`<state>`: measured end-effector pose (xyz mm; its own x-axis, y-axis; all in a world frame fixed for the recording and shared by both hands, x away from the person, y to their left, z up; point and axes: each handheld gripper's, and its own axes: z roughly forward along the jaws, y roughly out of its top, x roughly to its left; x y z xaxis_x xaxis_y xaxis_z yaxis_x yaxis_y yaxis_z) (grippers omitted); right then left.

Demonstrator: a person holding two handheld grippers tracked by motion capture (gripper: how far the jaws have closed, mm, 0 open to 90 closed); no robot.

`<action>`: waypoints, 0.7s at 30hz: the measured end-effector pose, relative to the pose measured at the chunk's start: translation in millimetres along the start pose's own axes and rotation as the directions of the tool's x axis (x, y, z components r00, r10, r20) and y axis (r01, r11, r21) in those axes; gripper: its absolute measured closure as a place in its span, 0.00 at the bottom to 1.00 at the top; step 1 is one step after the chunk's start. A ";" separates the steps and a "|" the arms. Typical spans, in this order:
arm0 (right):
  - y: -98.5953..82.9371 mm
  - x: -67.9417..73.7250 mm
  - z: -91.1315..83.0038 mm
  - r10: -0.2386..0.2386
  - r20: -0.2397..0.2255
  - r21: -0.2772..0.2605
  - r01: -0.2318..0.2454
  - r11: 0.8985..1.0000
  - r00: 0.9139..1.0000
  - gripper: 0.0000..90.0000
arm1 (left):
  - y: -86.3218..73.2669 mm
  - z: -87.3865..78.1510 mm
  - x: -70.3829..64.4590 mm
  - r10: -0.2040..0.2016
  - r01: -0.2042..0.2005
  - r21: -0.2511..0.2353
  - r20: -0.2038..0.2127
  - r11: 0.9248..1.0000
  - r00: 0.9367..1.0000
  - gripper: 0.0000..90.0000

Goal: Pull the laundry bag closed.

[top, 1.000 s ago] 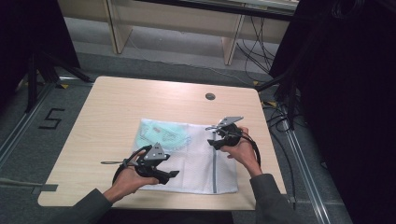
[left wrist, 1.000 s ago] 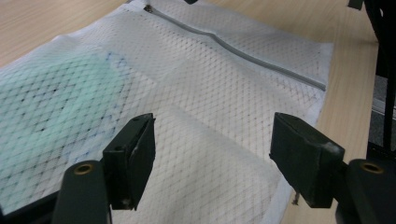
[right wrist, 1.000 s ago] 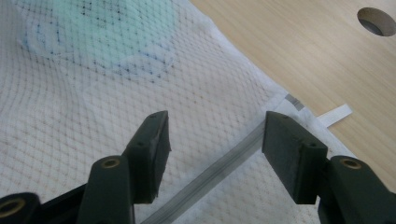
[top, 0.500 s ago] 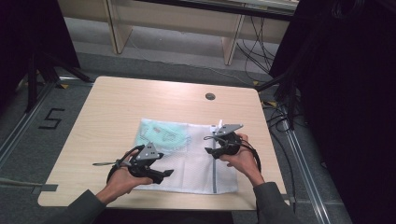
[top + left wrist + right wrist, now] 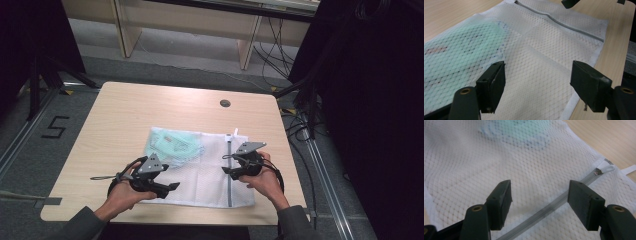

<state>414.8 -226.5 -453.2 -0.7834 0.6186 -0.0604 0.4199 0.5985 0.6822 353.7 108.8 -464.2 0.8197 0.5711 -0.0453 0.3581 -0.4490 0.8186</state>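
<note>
A white mesh laundry bag [image 5: 200, 175] lies flat on the wooden table [image 5: 125, 115], with a pale green garment [image 5: 175, 145] showing through its far left part. A grey zipper [image 5: 229, 192] runs along the bag's right side, its pull [image 5: 599, 172] at the far end. My left gripper [image 5: 169, 186] hovers open over the bag's near left corner, the mesh [image 5: 544, 50] and green garment [image 5: 461, 50] between and beyond its jaws. My right gripper [image 5: 226, 165] is open just above the zipper [image 5: 554, 205], which passes between its jaws.
The right gripper's jaw tips [image 5: 569, 3] show at the top of the left gripper view. A round cable hole [image 5: 225, 103] sits near the table's far edge. Bare tabletop surrounds the bag. Cables [image 5: 300, 125] and a dark curtain stand right of the table.
My right gripper has moved along the zipper toward the near edge of the table. My left gripper has shifted slightly left. The bag has not moved.
</note>
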 end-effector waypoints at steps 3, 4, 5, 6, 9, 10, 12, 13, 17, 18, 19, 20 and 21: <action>-3.3 3.0 -3.0 -0.005 -0.003 -0.008 0.005 1.000 1.000 0.40 | -1.5 -1.6 0.3 -0.009 0.009 -0.005 -0.009 1.000 1.000 0.30; -5.7 4.9 -2.6 0.002 0.003 -0.026 -0.002 1.000 1.000 0.40 | -2.0 -2.9 1.1 -0.011 0.011 0.007 -0.011 1.000 1.000 0.30; -7.0 5.5 -4.6 0.000 -0.002 -0.013 0.000 1.000 1.000 0.40 | -2.1 -3.1 1.7 -0.004 0.004 -0.002 -0.012 1.000 1.000 0.30; -8.6 6.3 -5.9 0.002 -0.003 -0.009 -0.002 1.000 1.000 0.39 | -2.5 -3.1 1.7 -0.010 0.009 -0.010 -0.011 1.000 1.000 0.30; -14.4 8.4 -8.4 0.011 -0.001 -0.006 -0.011 1.000 1.000 0.39 | -4.1 -5.1 1.8 -0.022 0.022 -0.009 -0.015 1.000 1.000 0.30; -16.0 9.7 -9.0 0.017 -0.004 -0.004 -0.017 1.000 1.000 0.39 | -4.5 -6.0 2.4 -0.019 0.019 -0.010 -0.014 1.000 1.000 0.30; -20.4 10.1 -10.2 0.007 0.001 -0.010 -0.007 1.000 1.000 0.39 | -5.7 -7.6 2.2 -0.029 0.029 -0.004 -0.026 1.000 0.999 0.30; -21.6 10.7 -12.1 0.012 -0.003 0.001 -0.012 1.000 1.000 0.38 | -5.9 -7.9 2.9 -0.023 0.023 -0.005 -0.024 1.000 0.999 0.30; -27.2 12.4 -16.8 0.012 -0.015 0.031 -0.012 0.999 1.000 0.38 | -7.2 -10.3 4.4 -0.029 0.029 -0.005 -0.029 1.000 0.999 0.30; -29.6 13.7 -15.2 0.018 -0.005 -0.002 -0.018 1.000 1.000 0.37 | -7.2 -12.2 6.5 0.001 -0.001 0.010 -0.034 1.000 0.999 0.30; -31.4 14.1 -16.9 0.012 -0.007 0.013 -0.012 1.000 1.000 0.37 | -8.0 -12.0 6.3 -0.011 0.011 0.003 -0.026 1.000 1.000 0.30; -32.1 14.7 -19.9 0.017 -0.019 0.041 -0.016 0.999 1.000 0.37 | -8.8 -12.3 5.5 -0.029 0.029 0.002 -0.030 1.000 0.999 0.30; -35.0 16.8 -17.9 0.027 -0.008 0.007 -0.027 1.000 1.000 0.37 | -9.4 -12.6 5.1 -0.033 0.033 0.003 -0.028 0.999 0.999 0.30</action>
<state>378.7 -246.3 -465.0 -0.7756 0.6301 -0.0361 0.4439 0.5852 0.6786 348.9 124.6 -465.0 0.7945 0.6047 -0.0562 0.3863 -0.4318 0.8151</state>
